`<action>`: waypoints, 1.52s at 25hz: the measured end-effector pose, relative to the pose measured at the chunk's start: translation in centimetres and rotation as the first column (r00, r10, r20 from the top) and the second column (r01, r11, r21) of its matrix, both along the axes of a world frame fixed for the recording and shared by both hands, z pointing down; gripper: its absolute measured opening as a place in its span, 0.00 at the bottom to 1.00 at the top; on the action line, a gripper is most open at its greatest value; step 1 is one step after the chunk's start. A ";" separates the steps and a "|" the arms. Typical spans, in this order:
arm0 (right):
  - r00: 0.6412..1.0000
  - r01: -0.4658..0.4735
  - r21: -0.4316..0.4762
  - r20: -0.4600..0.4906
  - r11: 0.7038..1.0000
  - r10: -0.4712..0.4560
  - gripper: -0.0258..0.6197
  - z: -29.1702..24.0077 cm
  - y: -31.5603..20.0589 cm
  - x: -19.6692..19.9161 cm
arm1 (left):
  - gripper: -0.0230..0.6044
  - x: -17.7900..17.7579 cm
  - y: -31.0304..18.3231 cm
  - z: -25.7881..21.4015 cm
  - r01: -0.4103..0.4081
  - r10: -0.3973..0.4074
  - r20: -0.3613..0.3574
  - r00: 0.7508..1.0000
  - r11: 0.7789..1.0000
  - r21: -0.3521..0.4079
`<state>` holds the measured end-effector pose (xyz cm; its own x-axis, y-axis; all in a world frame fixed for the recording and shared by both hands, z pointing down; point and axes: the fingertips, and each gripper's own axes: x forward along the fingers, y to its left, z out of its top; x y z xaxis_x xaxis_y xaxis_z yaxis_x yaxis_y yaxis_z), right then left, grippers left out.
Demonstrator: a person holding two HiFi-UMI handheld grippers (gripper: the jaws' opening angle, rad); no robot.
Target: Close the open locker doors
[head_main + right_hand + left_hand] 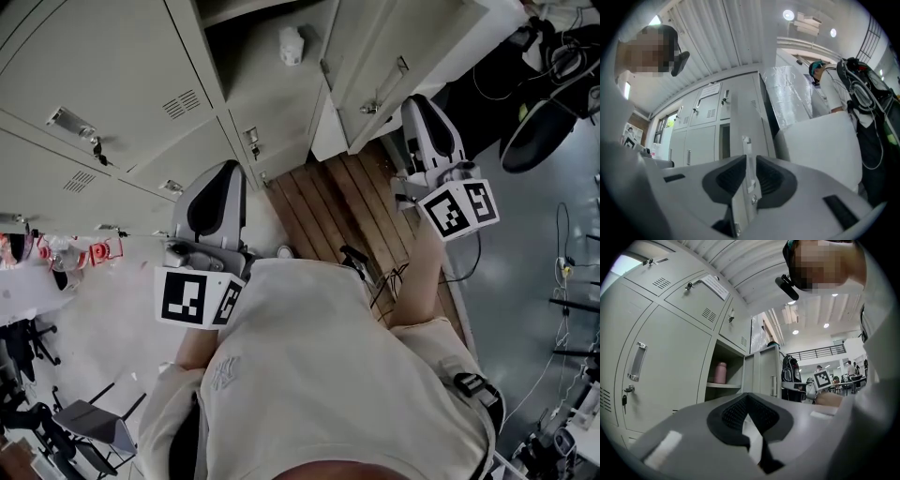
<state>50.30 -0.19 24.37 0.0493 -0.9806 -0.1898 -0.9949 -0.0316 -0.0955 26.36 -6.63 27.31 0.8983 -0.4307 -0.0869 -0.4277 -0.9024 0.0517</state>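
Right gripper view shows the right gripper point(751, 159) with its jaws pressed on the thin edge of the open locker door point(740, 112), just beside the small metal handle point(746, 140). Left gripper view shows the left gripper point(747, 398) with its jaws together and nothing between them, apart from the lockers point(670, 362). Beyond it is the open compartment point(733, 366), with a pink bottle point(720, 372) upright on its shelf point(724, 385). The door stands out at the right of this compartment. Farther off, past the door, a black backpack point(791, 376) is visible in the bright hall.
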 end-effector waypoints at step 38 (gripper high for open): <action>0.895 0.443 -0.018 0.071 0.896 -0.441 0.16 0.5 -15.9 -12.8 | 0.04 -8.3 -7.7 -1.4 0.201 -0.201 -0.005 0.980 0.979 0.034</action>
<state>37.48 -16.12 24.91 -0.3803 -0.9095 -0.1680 -0.8987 0.4062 -0.1650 18.03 -14.34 25.94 0.7935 -0.5993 -0.1058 -0.6005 -0.7993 0.0234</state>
